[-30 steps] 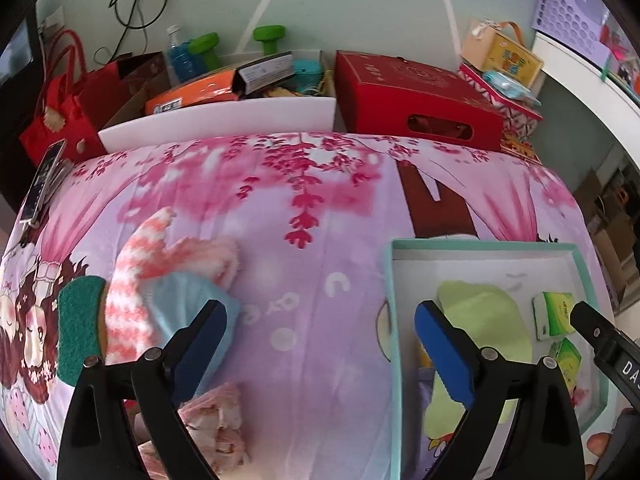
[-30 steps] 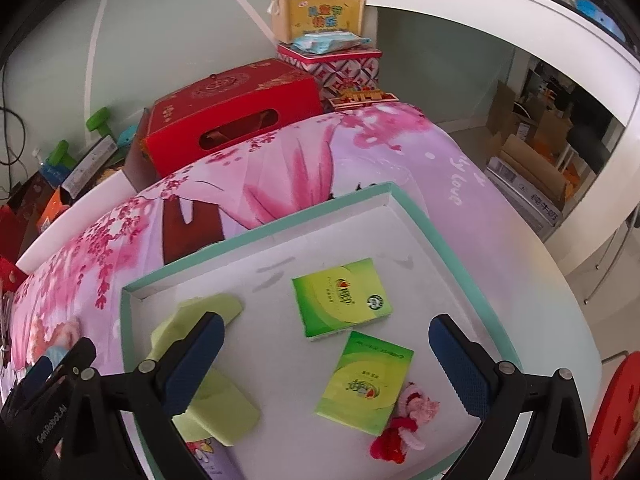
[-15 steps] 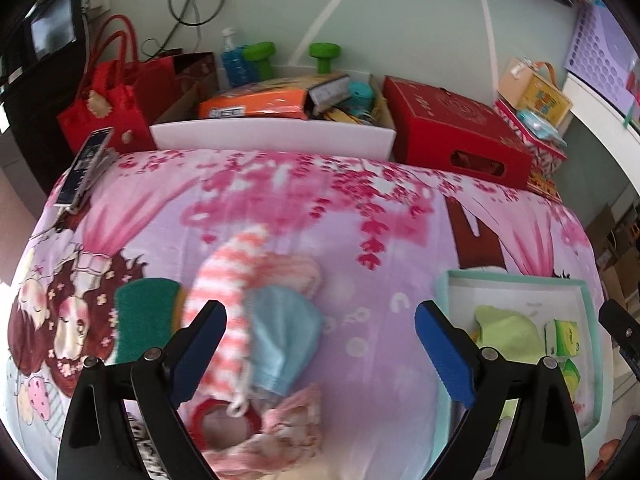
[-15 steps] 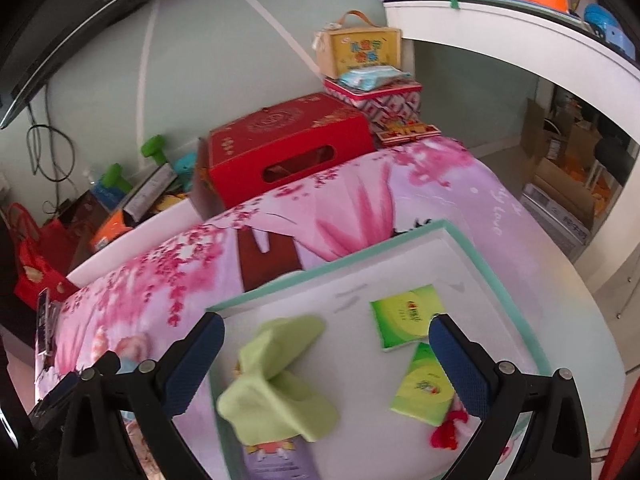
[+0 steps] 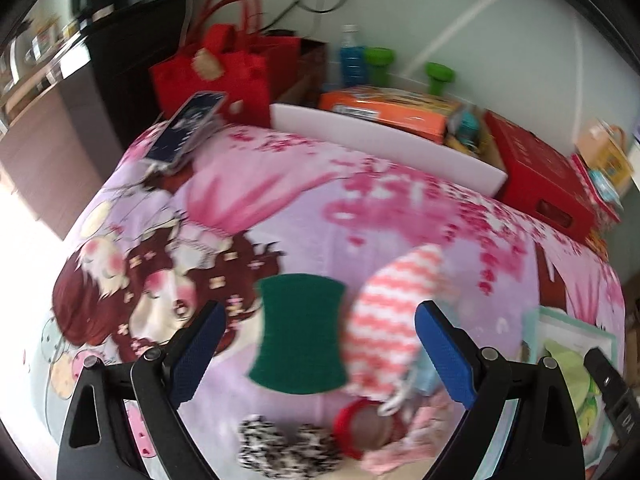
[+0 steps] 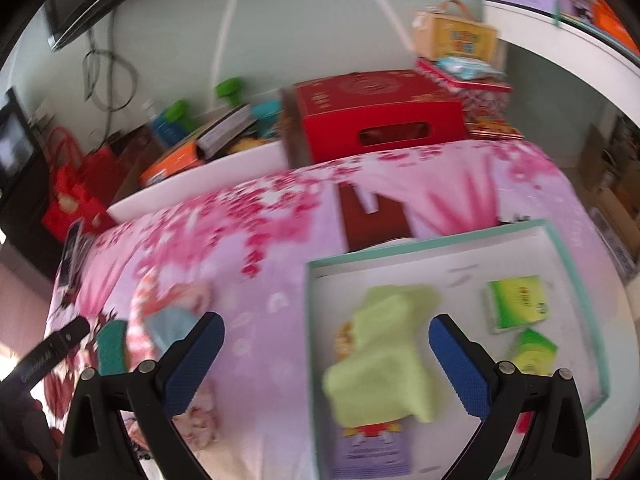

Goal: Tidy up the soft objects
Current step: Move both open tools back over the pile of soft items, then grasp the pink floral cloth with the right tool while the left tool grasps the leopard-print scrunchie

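Green scouring pad (image 5: 298,334): coarse, matt fibre. Striped sock (image 5: 390,320): fuzzy knit cloth. Printed bedsheet (image 5: 304,216): smooth cloth. Tray (image 6: 576,276): matt white card, teal rim. Green cloth (image 6: 384,354): soft, matt. Tissue packs (image 6: 518,302): glossy plastic wrap. Tool pads (image 6: 192,364): textured blue rubber, black plastic arms.

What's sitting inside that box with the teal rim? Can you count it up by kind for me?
In the teal-rimmed box:
Light green cloth: 1
Green tissue packs: 2
Small red thing, mostly hidden at the near edge: 1
Total: 4
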{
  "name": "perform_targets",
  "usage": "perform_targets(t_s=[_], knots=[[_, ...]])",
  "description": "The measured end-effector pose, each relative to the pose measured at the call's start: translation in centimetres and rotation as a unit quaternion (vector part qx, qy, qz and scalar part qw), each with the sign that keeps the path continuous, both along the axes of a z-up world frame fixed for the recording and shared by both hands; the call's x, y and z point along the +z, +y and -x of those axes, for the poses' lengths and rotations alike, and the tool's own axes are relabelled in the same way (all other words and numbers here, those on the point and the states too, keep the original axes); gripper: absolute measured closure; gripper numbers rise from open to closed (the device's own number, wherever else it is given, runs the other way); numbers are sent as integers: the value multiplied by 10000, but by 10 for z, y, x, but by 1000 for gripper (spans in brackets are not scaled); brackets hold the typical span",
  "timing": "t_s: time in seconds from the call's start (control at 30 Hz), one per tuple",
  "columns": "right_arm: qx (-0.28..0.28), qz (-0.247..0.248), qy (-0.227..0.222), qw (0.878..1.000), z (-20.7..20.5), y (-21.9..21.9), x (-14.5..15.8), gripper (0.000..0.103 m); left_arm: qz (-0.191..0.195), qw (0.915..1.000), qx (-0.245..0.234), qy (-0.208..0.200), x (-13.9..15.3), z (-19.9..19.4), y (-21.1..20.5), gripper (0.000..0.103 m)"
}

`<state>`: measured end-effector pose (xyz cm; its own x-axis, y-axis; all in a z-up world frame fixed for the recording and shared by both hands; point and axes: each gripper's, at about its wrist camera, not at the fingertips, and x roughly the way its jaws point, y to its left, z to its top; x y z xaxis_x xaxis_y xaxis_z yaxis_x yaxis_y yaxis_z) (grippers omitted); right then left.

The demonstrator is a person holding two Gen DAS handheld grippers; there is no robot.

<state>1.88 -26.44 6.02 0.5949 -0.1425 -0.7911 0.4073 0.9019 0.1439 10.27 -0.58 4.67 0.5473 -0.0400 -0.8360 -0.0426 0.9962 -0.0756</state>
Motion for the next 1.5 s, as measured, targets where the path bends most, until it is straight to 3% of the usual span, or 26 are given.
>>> perform_targets(t_s=[0.4,0.77,1.13,1.5], knots=[[738,34,195,9971,-15,56,-11,0,162,9996,144,189,-6,9,24,8],[1438,-207,592,9876,-16,102,-41,0,433,9962,244,711,-38,25,38,8],[1710,-263,993,9799,-12,125,-70,0,626,9909,495,1088,-61,45,55,8],[1704,-355,1209,9773,-9,126,-90,0,1102,9828,338,1441,-80,57,48,12]])
